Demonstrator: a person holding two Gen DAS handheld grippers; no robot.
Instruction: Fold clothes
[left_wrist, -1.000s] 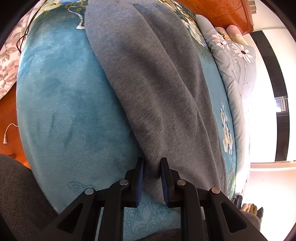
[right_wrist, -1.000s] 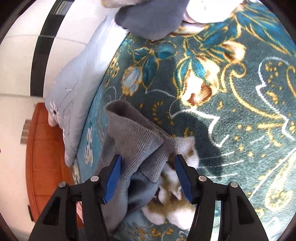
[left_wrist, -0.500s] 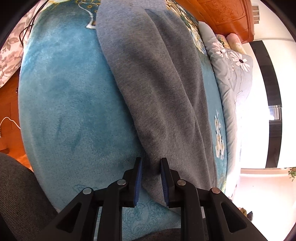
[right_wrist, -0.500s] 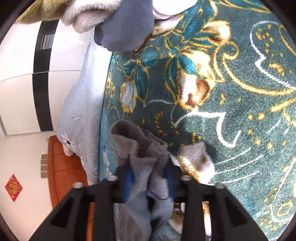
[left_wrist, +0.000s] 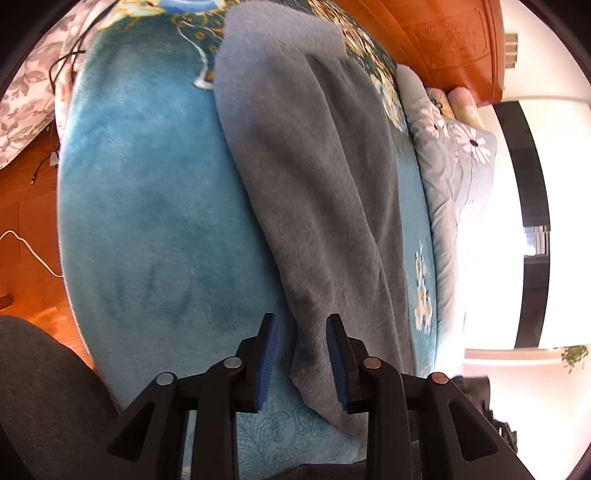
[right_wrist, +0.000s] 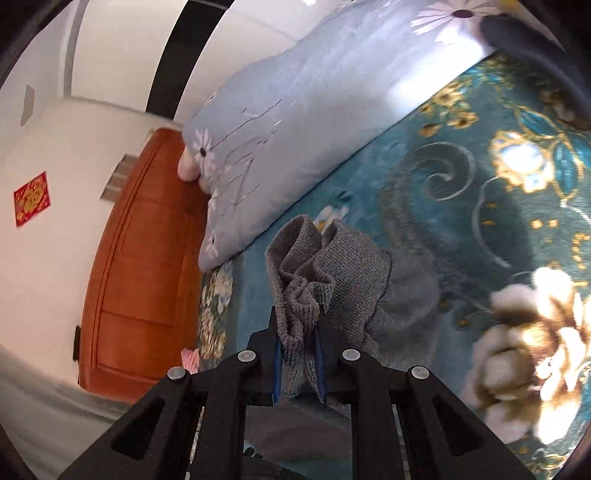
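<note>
1. Left gripper (left_wrist: 301, 354): jaws parted to a moderate gap, blue pads either side of the near edge of the grey garment (left_wrist: 314, 192); whether the pads touch the cloth cannot be told.
2. Grey garment: long, fleecy, lying flat on the teal blanket (left_wrist: 147, 206), running from 6 o'clock up to 12 o'clock in the left wrist view.
3. Right gripper (right_wrist: 297, 354): jaws narrow, clamped on the garment's ribbed cuff (right_wrist: 295, 273), which bunches above the pads.
4. Pale blue floral pillow (right_wrist: 288, 122): at 11 o'clock of the cuff, on the blanket's edge.
5. Orange wooden headboard (right_wrist: 140, 258): at 9 o'clock in the right wrist view.
</note>
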